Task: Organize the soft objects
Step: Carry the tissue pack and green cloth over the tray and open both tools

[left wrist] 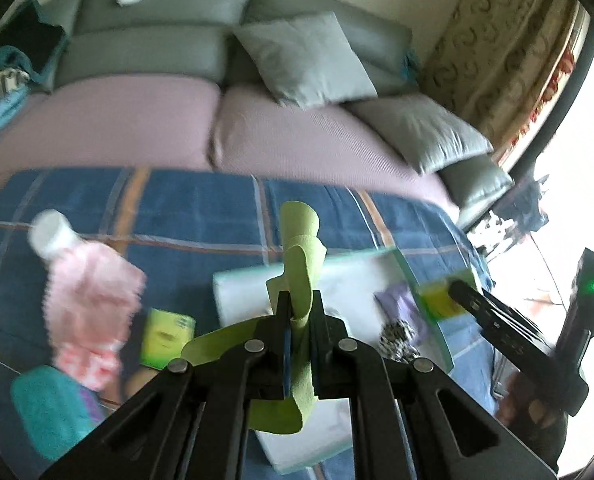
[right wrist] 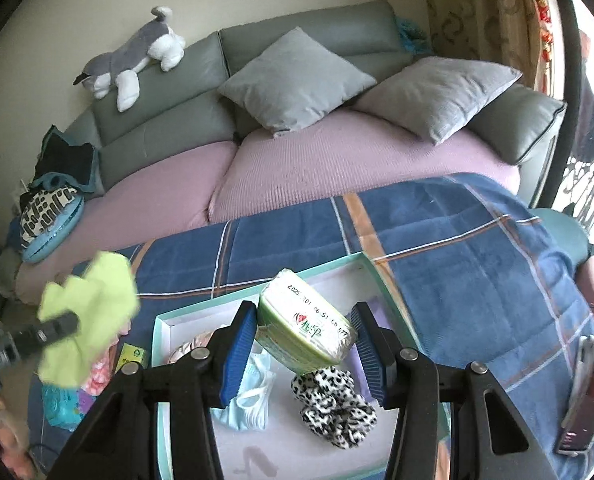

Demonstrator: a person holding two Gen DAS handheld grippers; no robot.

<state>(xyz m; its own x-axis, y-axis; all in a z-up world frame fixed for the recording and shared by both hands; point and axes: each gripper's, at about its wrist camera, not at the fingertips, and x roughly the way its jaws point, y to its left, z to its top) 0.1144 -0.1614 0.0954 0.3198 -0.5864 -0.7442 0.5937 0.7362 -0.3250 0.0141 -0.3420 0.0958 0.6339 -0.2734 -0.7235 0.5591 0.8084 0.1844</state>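
Observation:
My left gripper [left wrist: 300, 300] is shut on a light green cloth [left wrist: 301, 240] that sticks up above the jaws and hangs below them. In the right wrist view that cloth [right wrist: 93, 312] is raised at the left, with the left gripper [right wrist: 63, 326] on it. My right gripper [right wrist: 303, 340] is shut on a green tissue pack [right wrist: 297, 320], held between its blue pads above a shallow white box with a teal rim [right wrist: 201, 306]. A leopard-print scrunchie [right wrist: 333, 404], a light blue face mask [right wrist: 249, 392] and a purple item [right wrist: 379, 312] lie in the box. The left wrist view shows the right gripper [left wrist: 457, 292] at the box's right edge.
The box rests on a blue plaid blanket [right wrist: 477, 264]. Left of it lie a pink fluffy cloth [left wrist: 93, 304], a white bottle [left wrist: 51, 232], a small green pack [left wrist: 165, 336] and a teal towel [left wrist: 45, 404]. Behind stands a sofa with grey cushions [right wrist: 293, 80] and a plush husky [right wrist: 137, 56].

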